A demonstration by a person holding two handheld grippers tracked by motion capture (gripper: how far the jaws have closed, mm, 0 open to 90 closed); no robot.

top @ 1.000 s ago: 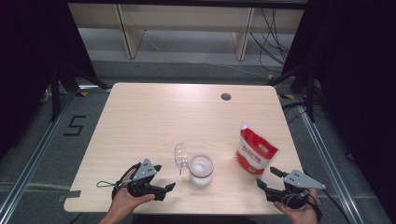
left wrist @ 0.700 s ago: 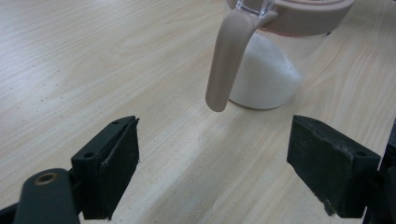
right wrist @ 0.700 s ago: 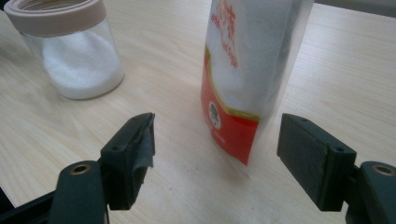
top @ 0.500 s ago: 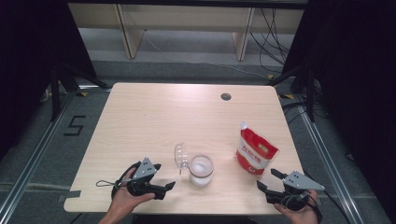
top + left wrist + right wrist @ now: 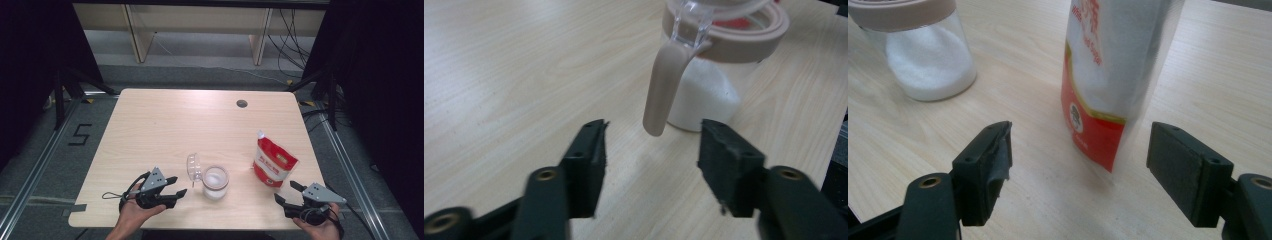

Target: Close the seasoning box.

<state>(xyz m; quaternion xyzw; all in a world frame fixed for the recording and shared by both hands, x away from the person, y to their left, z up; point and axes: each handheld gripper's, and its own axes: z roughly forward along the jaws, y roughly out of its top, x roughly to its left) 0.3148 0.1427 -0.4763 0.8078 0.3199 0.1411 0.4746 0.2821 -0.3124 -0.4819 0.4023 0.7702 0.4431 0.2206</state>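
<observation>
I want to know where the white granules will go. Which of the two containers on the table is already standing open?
The glass jar near the left gripper: its clear lid is flipped up, showing white granules inside. The red-and-white pouch in front of the right gripper looks closed at its top.

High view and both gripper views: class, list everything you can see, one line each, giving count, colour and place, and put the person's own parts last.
Light wooden table: one, pale beige, centre of the high view.
Clear glass jar with beige rim and open hinged lid: one, part filled with white grains, near front edge, ahead of the left gripper.
Red and white stand-up pouch: one, upright, right of the jar, ahead of the right gripper.
Round dark grommet hole: one, far side of the table.
Wooden shelf unit: one, beige, behind the table.
Left gripper: one, black, its jaws have just been closing, nothing between the fingers.
Right gripper: one, black, open, front right.
Hands: two, at the bottom edge.
</observation>
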